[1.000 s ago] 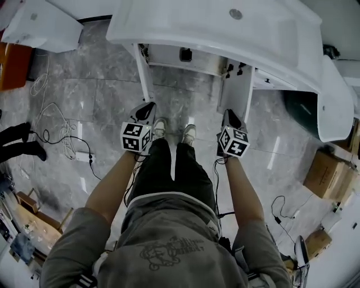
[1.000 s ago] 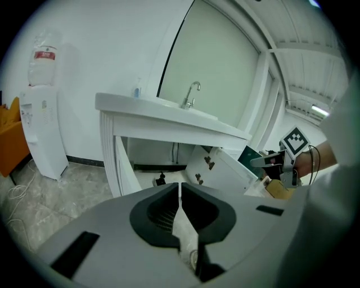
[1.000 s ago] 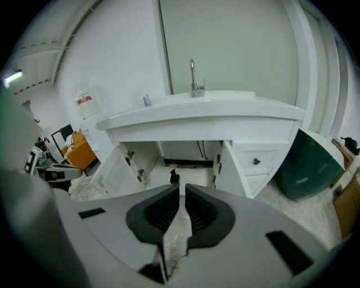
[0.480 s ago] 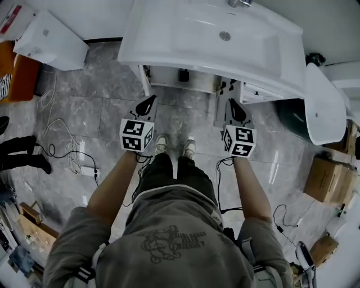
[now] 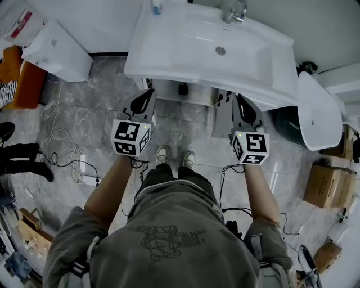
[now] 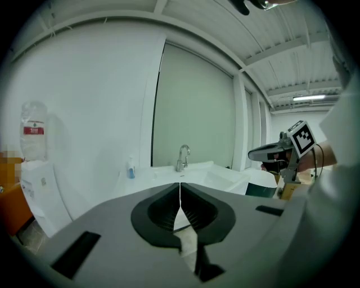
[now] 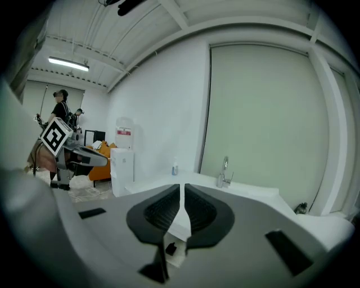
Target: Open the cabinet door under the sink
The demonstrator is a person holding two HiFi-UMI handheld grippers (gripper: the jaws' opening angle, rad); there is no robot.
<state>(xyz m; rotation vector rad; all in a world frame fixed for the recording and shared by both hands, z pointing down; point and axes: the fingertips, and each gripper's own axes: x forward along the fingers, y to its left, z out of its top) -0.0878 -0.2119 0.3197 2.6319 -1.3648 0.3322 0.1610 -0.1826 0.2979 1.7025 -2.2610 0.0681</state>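
Left gripper [image 5: 147, 95] and right gripper [image 5: 241, 102] hang before the sink [image 5: 169, 50] in the head view; the cabinet door [image 5: 223, 118] seems swung open below, nearest the right gripper. Left gripper view: jaws together, empty, aimed over the sink. Right gripper view: jaws nearly together, empty

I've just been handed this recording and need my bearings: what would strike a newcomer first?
The wide white ceramic sink with its chrome tap fills the top of the head view. In front of it the left gripper and right gripper hover side by side, both shut and empty. Beneath the basin a pale cabinet door stands open.
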